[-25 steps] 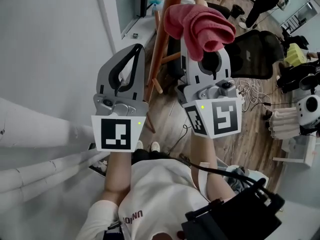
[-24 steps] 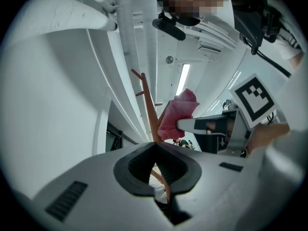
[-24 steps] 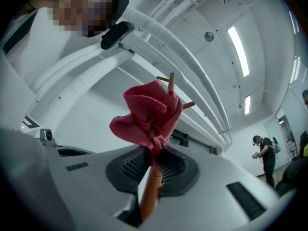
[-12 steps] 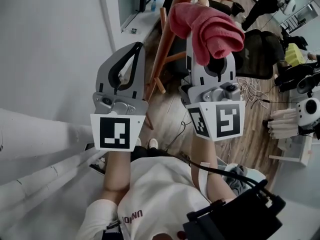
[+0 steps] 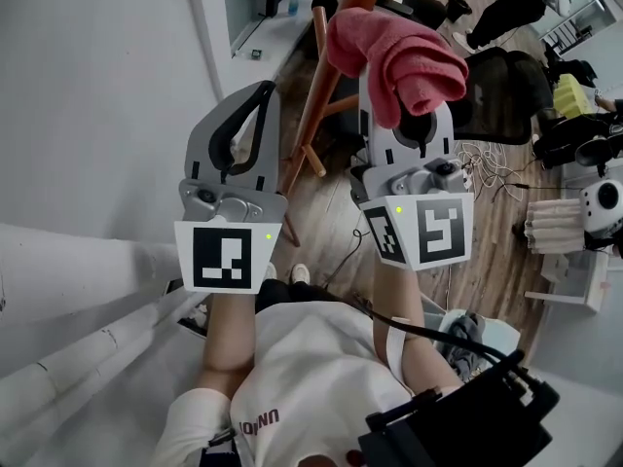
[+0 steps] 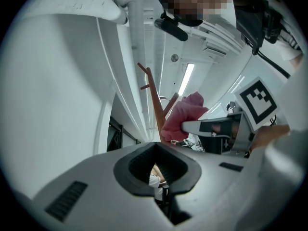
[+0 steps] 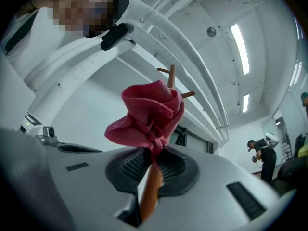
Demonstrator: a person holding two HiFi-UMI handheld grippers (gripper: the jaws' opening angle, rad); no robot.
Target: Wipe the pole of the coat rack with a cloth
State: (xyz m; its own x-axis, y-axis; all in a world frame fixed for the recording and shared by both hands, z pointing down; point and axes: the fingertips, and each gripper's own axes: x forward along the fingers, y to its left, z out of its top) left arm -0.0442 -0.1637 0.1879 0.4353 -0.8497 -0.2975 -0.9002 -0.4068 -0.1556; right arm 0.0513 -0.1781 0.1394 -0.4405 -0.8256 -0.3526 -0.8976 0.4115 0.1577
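Pink bunched terry cloth (image 5: 404, 56) clamped in right hand-held gripper (image 7: 153, 163), against brown wooden coat-rack pole (image 5: 314, 105). Left hand-held gripper (image 5: 261, 95) jaws together, empty, just beside pole.

White wall (image 5: 97, 115) left, wood floor (image 5: 487, 261) w/ black chair (image 5: 506, 95) rt; ceiling strip lights (image 7: 239, 42).

The right gripper (image 5: 393, 95) has slid the cloth (image 5: 399, 54) slightly along the pole (image 5: 316, 105).
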